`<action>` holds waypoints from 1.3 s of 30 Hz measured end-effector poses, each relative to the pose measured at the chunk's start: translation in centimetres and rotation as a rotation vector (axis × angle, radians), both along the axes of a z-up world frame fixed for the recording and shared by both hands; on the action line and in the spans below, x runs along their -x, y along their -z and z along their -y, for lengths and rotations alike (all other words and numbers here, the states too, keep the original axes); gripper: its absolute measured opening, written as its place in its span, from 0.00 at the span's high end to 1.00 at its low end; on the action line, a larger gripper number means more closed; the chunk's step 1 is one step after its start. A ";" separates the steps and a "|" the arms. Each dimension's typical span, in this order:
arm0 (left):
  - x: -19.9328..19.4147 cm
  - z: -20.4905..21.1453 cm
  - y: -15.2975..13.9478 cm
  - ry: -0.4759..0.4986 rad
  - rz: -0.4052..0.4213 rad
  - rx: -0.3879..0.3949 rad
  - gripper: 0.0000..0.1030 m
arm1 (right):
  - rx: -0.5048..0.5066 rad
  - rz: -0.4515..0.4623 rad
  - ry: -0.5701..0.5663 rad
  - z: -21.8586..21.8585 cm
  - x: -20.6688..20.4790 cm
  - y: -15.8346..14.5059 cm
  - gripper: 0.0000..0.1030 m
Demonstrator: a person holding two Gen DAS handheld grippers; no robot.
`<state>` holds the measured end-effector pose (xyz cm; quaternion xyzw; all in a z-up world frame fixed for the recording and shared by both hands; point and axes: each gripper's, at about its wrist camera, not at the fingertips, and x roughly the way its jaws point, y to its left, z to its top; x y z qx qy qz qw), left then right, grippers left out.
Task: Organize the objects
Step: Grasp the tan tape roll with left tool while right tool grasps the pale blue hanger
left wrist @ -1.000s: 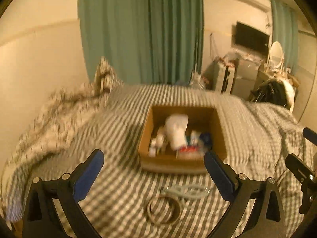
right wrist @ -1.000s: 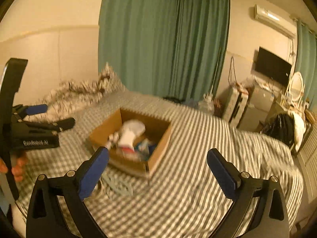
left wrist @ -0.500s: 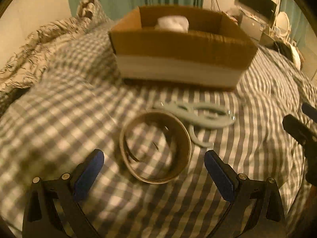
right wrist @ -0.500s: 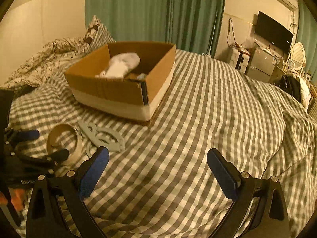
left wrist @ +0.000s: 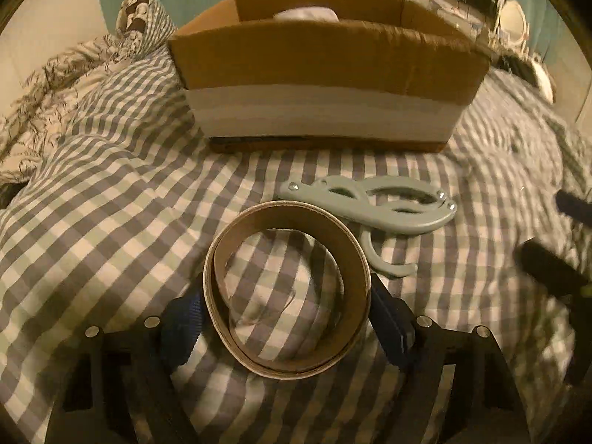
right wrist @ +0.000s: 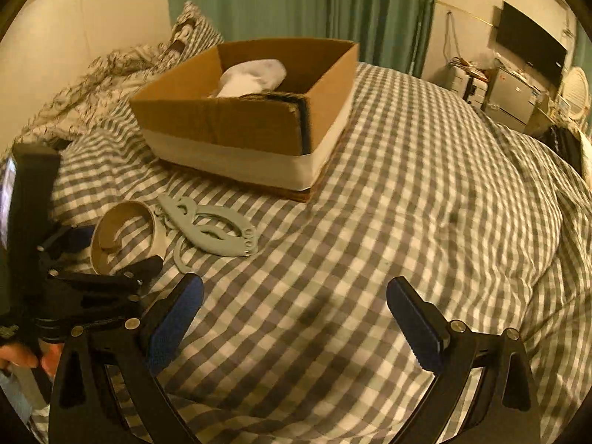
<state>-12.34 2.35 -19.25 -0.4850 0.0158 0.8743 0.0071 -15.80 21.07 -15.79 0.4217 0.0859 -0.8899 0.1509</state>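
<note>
A brown tape roll [left wrist: 355, 259] lies on the checked bedspread. My left gripper [left wrist: 286, 318] has closed in on it, a blue pad touching each side. The roll [right wrist: 155, 235] also shows at the left of the right wrist view, between the left gripper's fingers [right wrist: 144, 266]. A pale green folding tool [left wrist: 373, 203] lies just behind the roll, also seen in the right wrist view [right wrist: 211, 229]. An open cardboard box [left wrist: 325, 63] with a white item [right wrist: 255, 74] inside stands behind both. My right gripper [right wrist: 296, 318] is open and empty above bare bedspread.
A rumpled patterned blanket and pillow [right wrist: 111, 70] lie left of the box. Green curtains [right wrist: 296, 0] hang behind the bed. A TV [right wrist: 529, 50] and cluttered furniture stand at the far right. The checked bedspread [right wrist: 425, 185] stretches right of the box.
My left gripper has dropped low toward the bed and moved forward, and its fingers have closed from wide open onto the tape roll. My right gripper has come lower and stays open.
</note>
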 end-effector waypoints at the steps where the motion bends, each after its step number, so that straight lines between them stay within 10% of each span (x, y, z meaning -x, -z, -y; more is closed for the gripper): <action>1: -0.1 0.5 -0.6 -0.010 -0.013 -0.014 0.20 | -0.018 -0.001 -0.018 0.6 0.2 0.0 0.03; 8: 0.5 4.5 -5.0 -0.070 -0.120 -0.029 0.20 | -0.066 0.007 -0.134 5.3 2.3 0.5 0.03; 21: 2.0 6.6 -3.5 -0.062 -0.110 0.011 0.20 | -0.176 0.100 -0.219 11.3 6.2 6.1 0.07; 24: 1.9 6.6 -3.5 -0.060 -0.113 0.008 0.20 | -0.164 0.108 -0.203 11.3 6.7 6.1 0.21; 39: -1.5 5.2 -7.0 -0.042 -0.165 0.013 0.20 | -0.132 0.036 -0.164 8.7 0.1 1.2 0.22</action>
